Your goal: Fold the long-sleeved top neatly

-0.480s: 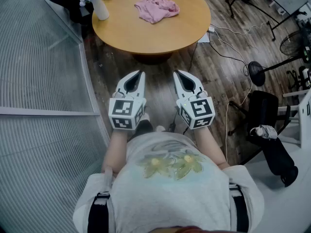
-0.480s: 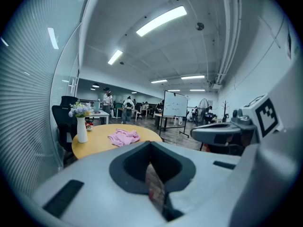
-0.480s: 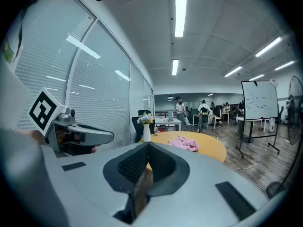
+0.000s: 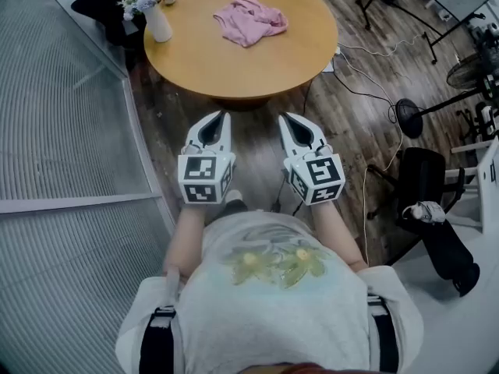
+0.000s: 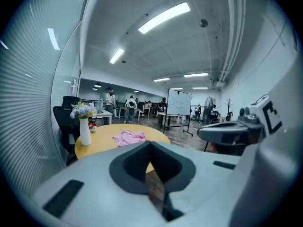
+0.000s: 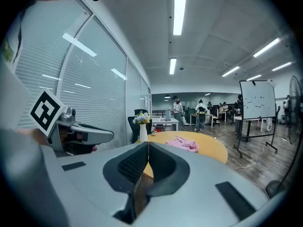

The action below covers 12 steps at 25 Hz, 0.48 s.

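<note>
A pink long-sleeved top (image 4: 249,18) lies crumpled on the round wooden table (image 4: 234,61), toward its far side; it also shows as the pink top (image 5: 129,137) and the pink top (image 6: 185,144) in the two gripper views. My left gripper (image 4: 223,115) and right gripper (image 4: 285,118) are held side by side over the floor, short of the table's near edge. Both are shut, jaws together, with nothing between them.
A white vase of flowers (image 4: 154,14) stands at the table's left edge. A glass wall with blinds (image 4: 70,131) runs along the left. Cables (image 4: 366,84), a fan stand (image 4: 409,115) and a black chair (image 4: 421,178) are on the wooden floor at right. People and a whiteboard (image 5: 179,109) are far behind.
The table and top sit slightly nearer and further left in the head view, so the view has shifted a little. The grippers keep their pose and stay shut.
</note>
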{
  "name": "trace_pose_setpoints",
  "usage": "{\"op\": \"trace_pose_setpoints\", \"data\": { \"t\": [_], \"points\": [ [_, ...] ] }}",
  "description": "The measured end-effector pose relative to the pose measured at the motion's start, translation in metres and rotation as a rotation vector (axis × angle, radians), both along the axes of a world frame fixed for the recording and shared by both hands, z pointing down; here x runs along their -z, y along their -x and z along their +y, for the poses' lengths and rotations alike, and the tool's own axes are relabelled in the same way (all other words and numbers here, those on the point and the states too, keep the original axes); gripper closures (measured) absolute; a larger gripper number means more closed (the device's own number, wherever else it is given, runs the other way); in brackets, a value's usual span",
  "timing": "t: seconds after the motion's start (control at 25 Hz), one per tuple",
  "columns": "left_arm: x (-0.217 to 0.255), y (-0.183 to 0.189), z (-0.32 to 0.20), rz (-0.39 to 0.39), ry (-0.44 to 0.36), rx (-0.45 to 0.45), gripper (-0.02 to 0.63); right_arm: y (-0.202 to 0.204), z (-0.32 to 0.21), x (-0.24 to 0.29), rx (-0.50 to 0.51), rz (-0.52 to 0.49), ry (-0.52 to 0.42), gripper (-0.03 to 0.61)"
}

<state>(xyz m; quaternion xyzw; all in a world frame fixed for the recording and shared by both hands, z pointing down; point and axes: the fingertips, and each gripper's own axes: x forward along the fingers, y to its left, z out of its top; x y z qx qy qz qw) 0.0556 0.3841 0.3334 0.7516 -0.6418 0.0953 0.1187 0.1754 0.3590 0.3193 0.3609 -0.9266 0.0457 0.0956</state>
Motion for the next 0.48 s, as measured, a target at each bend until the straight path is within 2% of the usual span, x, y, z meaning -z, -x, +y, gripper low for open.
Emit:
{"op": "trace_pose_setpoints", "data": {
  "t": [0.32,0.48],
  "points": [
    [-0.005,0.03,-0.03,-0.013,-0.009,-0.083,0.611,0.028,-0.029,-0.013,-0.051,0.015,0.025,0.56],
    [-0.005,0.042,-0.042,0.013,-0.014,-0.105,0.611,0.04,-0.037,-0.014,-0.072,0.017,0.032,0.558]
  ]
}}
